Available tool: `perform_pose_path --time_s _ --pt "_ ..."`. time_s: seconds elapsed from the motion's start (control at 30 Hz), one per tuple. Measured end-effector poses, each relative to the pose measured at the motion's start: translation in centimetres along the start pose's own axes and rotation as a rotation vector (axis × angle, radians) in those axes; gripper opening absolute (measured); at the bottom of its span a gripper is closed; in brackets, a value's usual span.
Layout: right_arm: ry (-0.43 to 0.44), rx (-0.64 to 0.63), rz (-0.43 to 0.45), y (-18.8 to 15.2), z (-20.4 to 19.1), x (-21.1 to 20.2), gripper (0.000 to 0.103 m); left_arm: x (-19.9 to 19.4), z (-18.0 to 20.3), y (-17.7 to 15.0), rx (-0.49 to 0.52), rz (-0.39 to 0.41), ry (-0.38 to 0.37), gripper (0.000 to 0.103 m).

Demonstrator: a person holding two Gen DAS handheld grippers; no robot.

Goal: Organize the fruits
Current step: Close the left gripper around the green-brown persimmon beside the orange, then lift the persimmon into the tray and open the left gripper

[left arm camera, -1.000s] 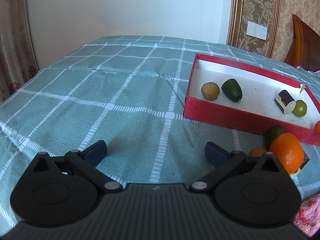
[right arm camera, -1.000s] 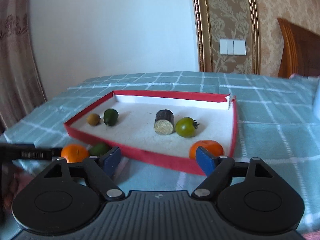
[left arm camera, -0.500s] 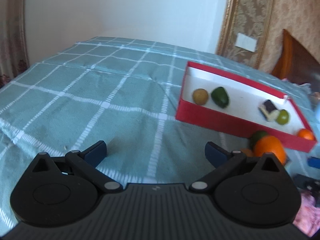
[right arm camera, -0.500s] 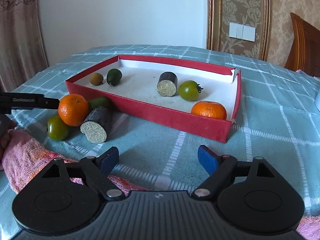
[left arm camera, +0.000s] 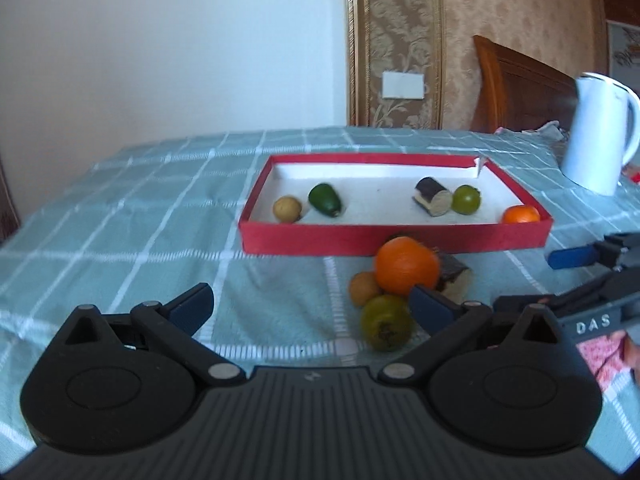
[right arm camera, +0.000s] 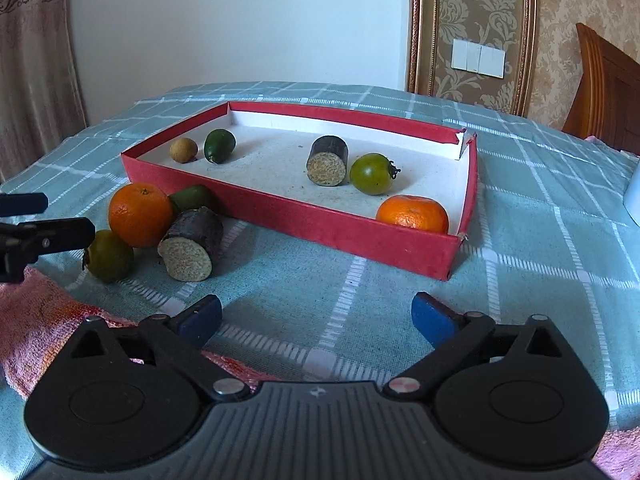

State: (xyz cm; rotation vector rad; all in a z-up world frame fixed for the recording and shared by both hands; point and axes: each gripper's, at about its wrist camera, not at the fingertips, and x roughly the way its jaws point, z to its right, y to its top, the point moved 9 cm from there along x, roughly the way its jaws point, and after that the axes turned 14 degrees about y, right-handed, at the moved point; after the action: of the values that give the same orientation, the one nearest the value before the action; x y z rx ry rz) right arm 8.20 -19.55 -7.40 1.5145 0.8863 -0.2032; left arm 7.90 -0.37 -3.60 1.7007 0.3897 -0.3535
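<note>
A red box (right arm camera: 320, 222) (left arm camera: 360, 238) on the teal checked cloth holds a brown longan (right arm camera: 183, 150), a green avocado (right arm camera: 219, 145), a dark cane piece (right arm camera: 328, 156), a green tomato (right arm camera: 372, 174) and a tangerine (right arm camera: 412, 214). In front of its left wall lie an orange (right arm camera: 140, 215) (left arm camera: 406, 266), a green fruit (right arm camera: 192, 198), a cane piece (right arm camera: 191, 246), a green tomato (right arm camera: 109, 256) (left arm camera: 386, 322) and a small brown fruit (left arm camera: 364, 288). My left gripper (left arm camera: 310, 306) is open, left of this pile. My right gripper (right arm camera: 316, 318) is open and empty, near the box front.
A pink towel (right arm camera: 36, 312) lies at the near table edge under the right gripper. A white kettle (left arm camera: 596, 132) stands right of the box. A wooden chair back (right arm camera: 608, 92) is behind the table. The left gripper's fingertips (right arm camera: 24, 204) show at the right view's left edge.
The left gripper has swung right and now faces the box and the loose fruit. The right gripper has pulled back and risen a little. Both stay open.
</note>
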Motion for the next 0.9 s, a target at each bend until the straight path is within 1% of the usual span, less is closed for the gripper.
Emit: perform_pose_path --time_s 0.1,0.27,0.3,0.4,0.47,0.5,0.57,0.63,0.67,0.7,0.73,0.9 --pt "-0.001 -0.001 -0.001 0.0 0.0 0.0 0.102 0.2 0.9 -0.4 0.032 -0.022 -0.030 0.103" --pt "-0.001 -0.001 -0.001 0.0 0.0 0.0 0.102 0.7 2.2 -1.2 0.078 -0.032 -0.049 0.103" --pt "-0.001 -0.001 -0.001 0.0 0.0 0.0 0.102 0.7 2.4 -1.3 0.081 -0.036 -0.051 0.101" --pt "-0.001 -0.001 -0.001 0.0 0.0 0.0 0.102 1.0 2.9 -1.7 0.100 -0.046 -0.064 0.087" --pt "-0.001 -0.002 -0.001 0.0 0.0 0.0 0.102 1.3 3.0 -1.9 0.100 -0.051 -0.065 0.087" --pt "-0.001 -0.001 -0.001 0.0 0.0 0.0 0.102 1.3 3.0 -2.0 0.101 -0.051 -0.064 0.084" --pt "-0.002 -0.002 -0.001 0.0 0.0 0.0 0.102 1.2 3.0 -2.0 0.101 -0.043 -0.069 0.073" --pt "-0.001 -0.001 -0.001 0.0 0.0 0.0 0.102 1.2 3.2 -2.0 0.105 -0.041 -0.085 0.051" --pt "-0.002 -0.002 -0.001 0.0 0.0 0.0 0.102 1.1 3.4 -2.0 0.102 -0.041 -0.100 0.044" --pt "-0.002 -0.002 -0.001 0.0 0.0 0.0 0.102 1.0 3.6 -2.0 0.099 -0.045 -0.120 0.034" --pt "-0.001 -0.001 -0.001 0.0 0.0 0.0 0.102 1.0 3.8 -2.0 0.095 -0.051 -0.135 0.031" --pt "-0.002 -0.002 -0.001 0.0 0.0 0.0 0.102 0.6 4.1 -2.1 0.113 -0.030 -0.105 0.030"
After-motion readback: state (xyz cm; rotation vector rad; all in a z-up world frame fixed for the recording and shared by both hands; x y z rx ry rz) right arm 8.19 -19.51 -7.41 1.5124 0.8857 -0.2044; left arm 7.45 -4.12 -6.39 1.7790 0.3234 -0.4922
